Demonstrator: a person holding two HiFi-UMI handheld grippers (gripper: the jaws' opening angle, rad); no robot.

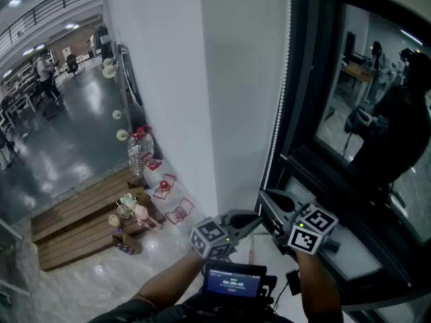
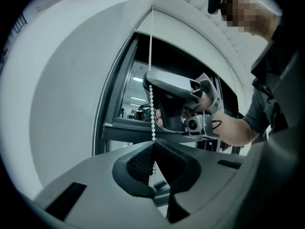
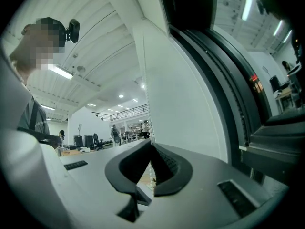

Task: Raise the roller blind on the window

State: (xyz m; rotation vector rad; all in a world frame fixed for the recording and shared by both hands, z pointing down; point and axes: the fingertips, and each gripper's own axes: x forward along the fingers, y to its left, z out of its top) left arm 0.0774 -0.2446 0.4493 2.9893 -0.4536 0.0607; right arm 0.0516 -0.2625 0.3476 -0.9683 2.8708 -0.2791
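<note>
My left tool (image 2: 153, 143) grips the bead chain (image 2: 151, 56) beside the window frame (image 1: 303, 79); my right tool (image 3: 151, 142), closed, seemingly too. I'd pull straight down.

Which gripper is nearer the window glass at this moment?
Right. The right gripper is shut on the bead chain from its window side, in front of the window glass. The left gripper grips the chain lower, from the opposite side, farther from the glass.
</note>
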